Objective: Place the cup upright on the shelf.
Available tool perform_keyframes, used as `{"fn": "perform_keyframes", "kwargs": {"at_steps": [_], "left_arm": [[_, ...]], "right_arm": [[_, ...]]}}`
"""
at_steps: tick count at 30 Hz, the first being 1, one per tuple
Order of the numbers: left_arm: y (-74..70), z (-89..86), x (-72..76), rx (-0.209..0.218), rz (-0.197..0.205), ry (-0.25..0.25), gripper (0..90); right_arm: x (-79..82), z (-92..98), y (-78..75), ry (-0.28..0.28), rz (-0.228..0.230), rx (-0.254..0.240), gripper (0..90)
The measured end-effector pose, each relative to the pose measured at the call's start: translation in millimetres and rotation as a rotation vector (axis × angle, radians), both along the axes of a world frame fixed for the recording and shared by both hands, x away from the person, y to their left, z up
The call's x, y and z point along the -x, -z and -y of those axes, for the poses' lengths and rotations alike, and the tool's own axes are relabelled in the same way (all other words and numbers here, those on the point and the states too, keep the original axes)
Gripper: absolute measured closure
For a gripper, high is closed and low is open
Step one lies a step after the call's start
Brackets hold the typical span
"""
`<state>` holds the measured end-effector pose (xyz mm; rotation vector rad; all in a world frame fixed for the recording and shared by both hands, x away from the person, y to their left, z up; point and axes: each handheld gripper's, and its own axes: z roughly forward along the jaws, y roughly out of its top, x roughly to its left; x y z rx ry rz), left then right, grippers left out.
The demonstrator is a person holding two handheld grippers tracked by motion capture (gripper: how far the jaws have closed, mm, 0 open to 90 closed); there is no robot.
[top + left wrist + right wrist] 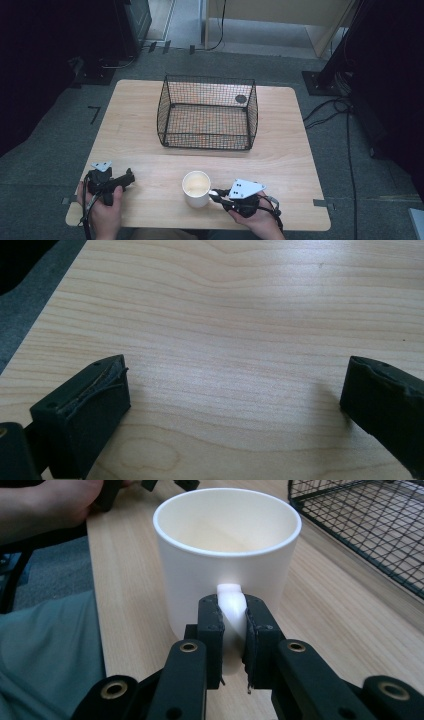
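A white mug (196,188) stands upright and empty near the table's front edge, its handle (231,611) turned toward the right hand. My right gripper (216,195) is shut on that handle; in the right gripper view the mug (227,555) rises just beyond my right gripper (232,617), whose two black pads pinch the handle from both sides. My left gripper (129,177) lies at the front left of the wooden table (280,150), held by a hand. In the left gripper view my left gripper (235,385) stands open, with bare wood between its pads.
A black wire basket (207,112) stands in the middle of the table toward the far side, with a small dark round object (241,99) in its back right corner. The basket's mesh (360,525) is at the upper right of the right gripper view. Cables trail on the floor to the right.
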<state>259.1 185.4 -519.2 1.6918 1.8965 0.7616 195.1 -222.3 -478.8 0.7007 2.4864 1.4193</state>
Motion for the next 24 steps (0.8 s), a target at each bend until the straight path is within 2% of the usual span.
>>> {"fn": "perform_keyframes", "kwargs": {"at_steps": [3, 8, 15, 24], "left_arm": [[0.0, 0.0, 0.0, 0.000, 0.000, 0.000, 0.0], [0.0, 0.0, 0.0, 0.000, 0.000, 0.000, 0.0], [0.0, -0.1, 0.0, 0.000, 0.000, 0.000, 0.0], [0.1, 0.1, -0.1, 0.001, 0.002, -0.001, 0.0]], "right_arm": [[-2.6, 2.5, -5.2, 0.040, 0.010, -0.003, 80.8], [-6.8, 7.0, -12.9, 0.067, 0.009, -0.028, 80.8], [-15.1, 9.9, -37.3, 0.082, 0.027, -0.035, 80.8], [-26.0, 7.8, -60.9, 0.094, 0.037, -0.040, 80.8]]}}
